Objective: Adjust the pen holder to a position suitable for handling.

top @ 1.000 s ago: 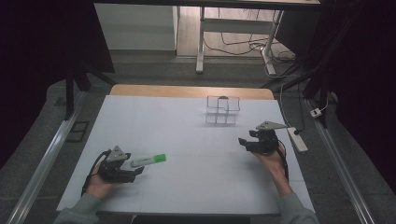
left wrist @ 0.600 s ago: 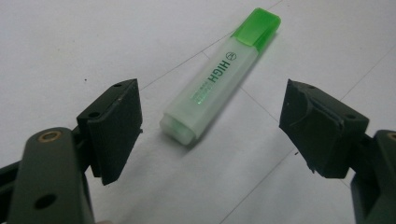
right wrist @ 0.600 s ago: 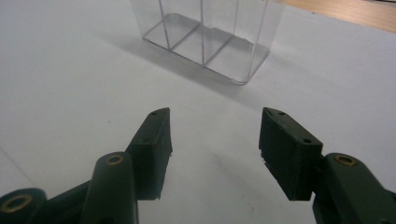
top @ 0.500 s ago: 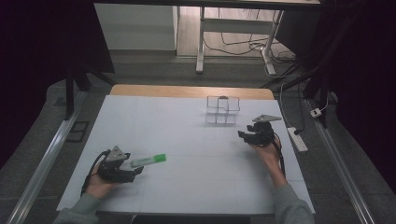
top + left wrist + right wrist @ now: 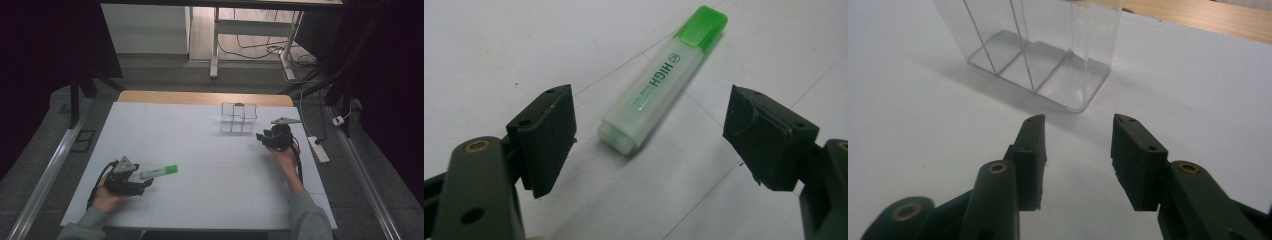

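- Lying on the white table [image 5: 210, 165], the green-capped highlighter [image 5: 159, 171] rested flat near the person's left side, its cap end pointing away from the left gripper [image 5: 142, 182].
- The left gripper [image 5: 649, 125] stood wide open, its jaws flanking the highlighter's [image 5: 659, 82] blunt rear end without touching it.
- The right gripper [image 5: 261, 137] hovered just beside the clear divided organizer [image 5: 239, 118], near the table's far right.
- In the right gripper view, the right gripper [image 5: 1078, 137] pointed at the organizer [image 5: 1038, 45]; its jaws had just been closing, now about half apart, with nothing between them.
- The two grippers were well apart.
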The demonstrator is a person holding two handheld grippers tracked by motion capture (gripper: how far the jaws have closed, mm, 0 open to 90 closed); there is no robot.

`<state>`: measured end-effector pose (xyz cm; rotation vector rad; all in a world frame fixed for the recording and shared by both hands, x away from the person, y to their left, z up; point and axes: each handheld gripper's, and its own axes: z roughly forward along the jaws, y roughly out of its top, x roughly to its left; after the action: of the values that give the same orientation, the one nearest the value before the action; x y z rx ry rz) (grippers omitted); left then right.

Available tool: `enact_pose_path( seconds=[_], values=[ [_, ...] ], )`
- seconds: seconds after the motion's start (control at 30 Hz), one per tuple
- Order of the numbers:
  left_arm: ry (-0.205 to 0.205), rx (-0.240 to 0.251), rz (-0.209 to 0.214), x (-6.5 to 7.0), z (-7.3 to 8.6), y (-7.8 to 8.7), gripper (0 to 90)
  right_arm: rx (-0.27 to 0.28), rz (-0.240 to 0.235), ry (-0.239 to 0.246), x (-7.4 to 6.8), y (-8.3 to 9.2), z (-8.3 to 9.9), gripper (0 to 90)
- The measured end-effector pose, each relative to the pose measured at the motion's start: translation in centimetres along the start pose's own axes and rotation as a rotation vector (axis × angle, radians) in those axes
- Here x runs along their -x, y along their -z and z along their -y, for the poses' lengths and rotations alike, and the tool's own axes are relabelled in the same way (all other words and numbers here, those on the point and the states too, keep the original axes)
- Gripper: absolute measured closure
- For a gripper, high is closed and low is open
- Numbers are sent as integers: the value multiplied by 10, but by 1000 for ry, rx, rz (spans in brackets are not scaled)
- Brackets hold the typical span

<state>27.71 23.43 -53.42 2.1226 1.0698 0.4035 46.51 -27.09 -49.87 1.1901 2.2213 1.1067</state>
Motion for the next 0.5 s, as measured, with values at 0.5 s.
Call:
enact_pose_path(
  seconds=[0.5],
  values=[
    [12,1,-3,-2,1,0,214,12,22,6,8,-11,-11,877]
  ],
)
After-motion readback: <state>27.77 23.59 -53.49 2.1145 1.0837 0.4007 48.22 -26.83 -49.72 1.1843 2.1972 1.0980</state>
